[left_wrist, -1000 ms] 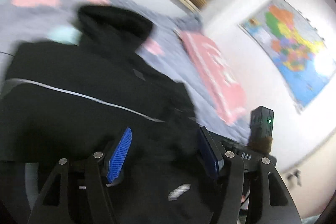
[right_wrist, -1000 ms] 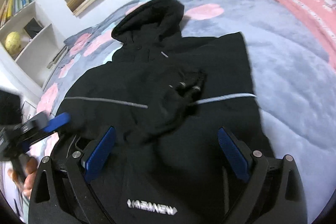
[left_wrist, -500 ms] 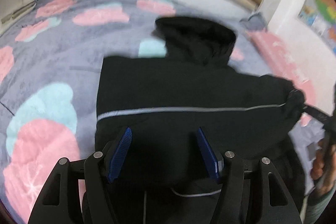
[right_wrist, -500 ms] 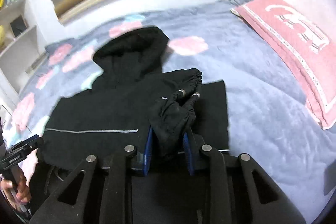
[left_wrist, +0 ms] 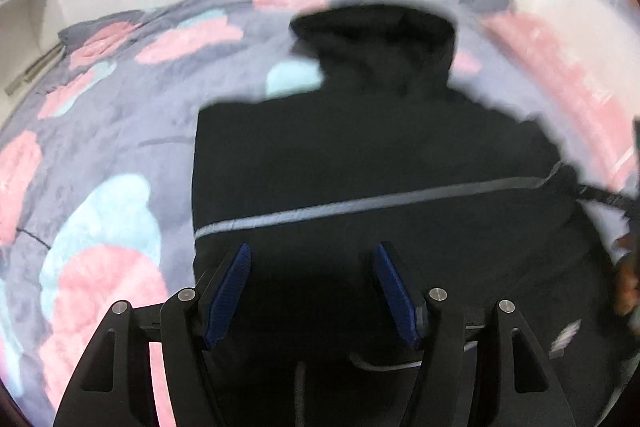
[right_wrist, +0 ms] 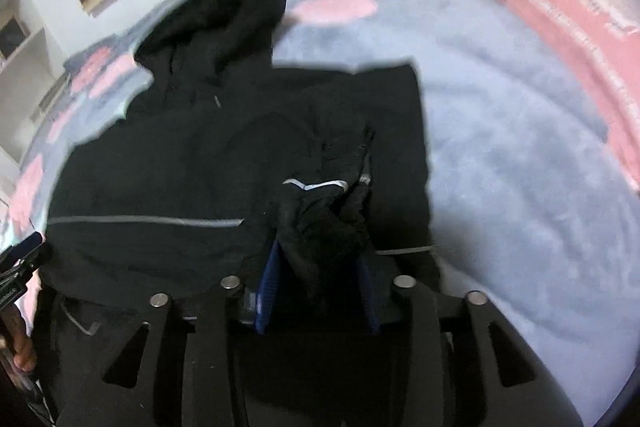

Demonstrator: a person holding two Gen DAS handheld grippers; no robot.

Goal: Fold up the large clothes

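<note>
Right wrist view shows the sleeve [right_wrist: 328, 219] of the black hooded jacket [right_wrist: 192, 167] bunched between the blue pads of the right claw [right_wrist: 318, 267], jaws just eased wider but still pinching it; left view doesn't show that grip, only the jacket's left edge w/ grey stripe. Jacket lies flat on the bed [left_wrist: 100, 147], hood toward the headboard. Left claw [left_wrist: 312, 279] hangs open over the lower part, nothing btwn pads.
</note>
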